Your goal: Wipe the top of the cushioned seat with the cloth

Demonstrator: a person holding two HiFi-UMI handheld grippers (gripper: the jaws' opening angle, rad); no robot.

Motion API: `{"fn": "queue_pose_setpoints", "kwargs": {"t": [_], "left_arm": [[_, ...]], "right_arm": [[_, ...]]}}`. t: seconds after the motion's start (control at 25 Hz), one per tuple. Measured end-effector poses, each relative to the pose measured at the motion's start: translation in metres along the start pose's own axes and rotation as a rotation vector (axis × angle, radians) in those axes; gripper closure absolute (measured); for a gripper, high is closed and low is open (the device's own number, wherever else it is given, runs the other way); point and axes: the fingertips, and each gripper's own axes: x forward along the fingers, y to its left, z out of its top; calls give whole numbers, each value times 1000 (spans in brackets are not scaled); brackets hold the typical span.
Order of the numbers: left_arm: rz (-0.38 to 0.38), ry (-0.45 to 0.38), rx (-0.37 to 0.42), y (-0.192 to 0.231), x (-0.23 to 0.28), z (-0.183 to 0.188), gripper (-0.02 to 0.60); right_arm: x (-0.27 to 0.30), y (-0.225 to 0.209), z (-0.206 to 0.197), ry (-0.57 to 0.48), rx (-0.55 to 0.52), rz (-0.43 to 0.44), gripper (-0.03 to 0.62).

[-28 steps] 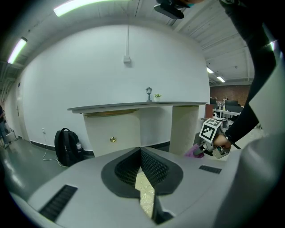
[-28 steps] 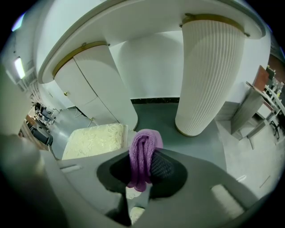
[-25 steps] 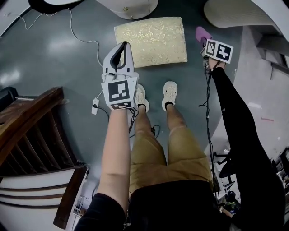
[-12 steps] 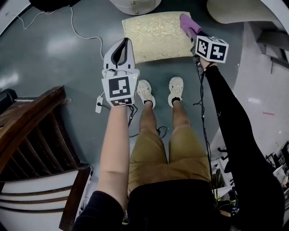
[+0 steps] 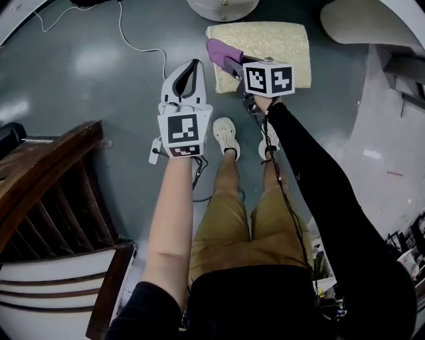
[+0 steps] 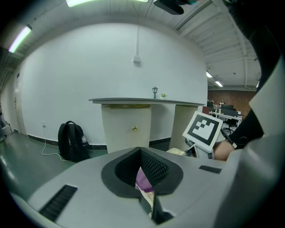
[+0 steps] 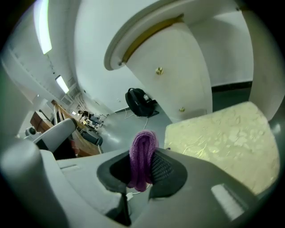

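The cushioned seat (image 5: 272,41) is a pale gold pad on the grey floor at the top of the head view; it also fills the right of the right gripper view (image 7: 222,142). My right gripper (image 5: 230,64) is shut on a folded purple cloth (image 5: 221,51), held at the seat's front left corner. The cloth (image 7: 142,156) stands up between the dark pads. My left gripper (image 5: 191,68) hangs over bare floor left of the seat, jaws together with nothing in them. In the left gripper view (image 6: 143,180) the cloth (image 6: 143,182) shows just past the pads.
A dark wooden stair rail (image 5: 46,192) fills the left. A white power strip (image 5: 155,151) and its cable lie by my feet (image 5: 227,136). A white pedestal (image 5: 222,8) stands behind the seat, and a curved white counter (image 5: 365,26) at the right. A black backpack (image 6: 71,141) sits by the wall.
The right gripper has carried the purple cloth leftward, from past the seat's right edge to its front left corner. The left gripper has stayed about where it was.
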Motion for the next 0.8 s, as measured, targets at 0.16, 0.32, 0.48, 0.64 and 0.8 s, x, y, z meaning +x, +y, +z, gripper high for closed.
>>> {"fn": "queue_pose_setpoints", "kwargs": {"t": [0.16,0.32,0.48,0.64,0.8], "left_arm": [[-14,7,3,0,-6,-5,574],[-18,0,12,-1,-7,-2,574],[-1,3,-1,6,-4,-5,574],[-6,5,-7,-7,6,-4,574],[-7,5,-4,-26,16,3,574]], "right_arm": [[44,-5,-38,124,120,-44,533],[51,-34,-44,144,103,-158,533],[42,-56,-40,137,101,-204,533],[15,-96,-37,133,103,-262,533],[-17,-140,-30,118,127,-316,533]]}}
